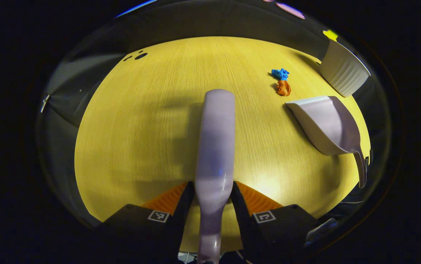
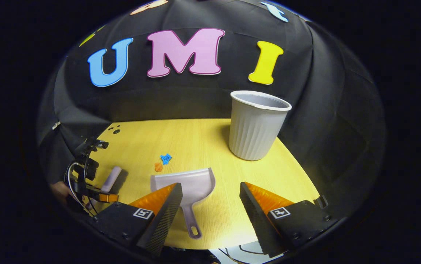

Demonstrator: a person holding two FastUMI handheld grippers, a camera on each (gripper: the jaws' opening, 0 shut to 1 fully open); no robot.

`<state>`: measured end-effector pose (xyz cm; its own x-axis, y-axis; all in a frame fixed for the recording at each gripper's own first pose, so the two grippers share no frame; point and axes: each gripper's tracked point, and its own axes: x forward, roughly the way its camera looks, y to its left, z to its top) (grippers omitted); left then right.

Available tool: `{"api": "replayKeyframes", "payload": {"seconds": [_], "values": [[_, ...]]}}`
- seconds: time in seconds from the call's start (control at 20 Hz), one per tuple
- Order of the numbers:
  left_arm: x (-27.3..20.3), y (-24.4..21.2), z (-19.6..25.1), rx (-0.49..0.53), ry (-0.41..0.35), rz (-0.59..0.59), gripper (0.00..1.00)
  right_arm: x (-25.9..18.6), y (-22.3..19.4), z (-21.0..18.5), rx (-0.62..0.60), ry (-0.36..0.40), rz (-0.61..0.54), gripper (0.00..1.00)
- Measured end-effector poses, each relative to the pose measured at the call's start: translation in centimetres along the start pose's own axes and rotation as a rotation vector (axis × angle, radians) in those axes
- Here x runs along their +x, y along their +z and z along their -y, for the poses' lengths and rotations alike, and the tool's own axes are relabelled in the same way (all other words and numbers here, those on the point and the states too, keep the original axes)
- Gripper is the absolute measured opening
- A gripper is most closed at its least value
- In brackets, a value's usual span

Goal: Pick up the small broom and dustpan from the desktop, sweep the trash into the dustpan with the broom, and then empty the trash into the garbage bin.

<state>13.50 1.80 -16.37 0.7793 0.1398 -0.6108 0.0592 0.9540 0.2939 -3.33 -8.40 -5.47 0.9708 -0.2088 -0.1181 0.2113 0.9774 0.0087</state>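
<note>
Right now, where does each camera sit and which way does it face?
Left gripper view: rides the left tool, looking down over the desktop; its fingers clamp the broom.
Right gripper view: rides the right tool, held low at the desk's near edge, facing the garbage bin and booth wall; its fingers stand open above the dustpan.
Shared: dustpan, bin, blue scrap, orange scrap, broom.

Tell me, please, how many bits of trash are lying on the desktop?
2: a blue scrap and an orange scrap close beside it, both ahead of the dustpan. No others seem hidden.
</note>
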Motion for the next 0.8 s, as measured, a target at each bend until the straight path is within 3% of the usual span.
{"api": "replayKeyframes", "payload": {"seconds": [0.15, 0.3, 0.45, 0.8], "values": [[0.0, 0.3, -0.2, -0.028, 0.006, 0.018, 0.38, 0.5, -0.5, -1.0, -0.019, 0.036, -0.03, 0.99], [-0.1, 0.4, -0.3, -0.014, -0.007, 0.062, 0.33, 1.2, -1.0, -1.6, -0.023, 0.065, -0.062, 0.99], [-0.8, 0.5, -0.7, -0.088, -0.05, 0.142, 0.26, 2.0, -2.1, -2.1, -0.026, 0.088, -0.112, 0.99], [-5.3, 0.4, -1.8, -0.131, -0.067, 0.243, 0.23, 4.5, -5.2, -4.2, -0.066, 0.164, -0.251, 0.99]]}}
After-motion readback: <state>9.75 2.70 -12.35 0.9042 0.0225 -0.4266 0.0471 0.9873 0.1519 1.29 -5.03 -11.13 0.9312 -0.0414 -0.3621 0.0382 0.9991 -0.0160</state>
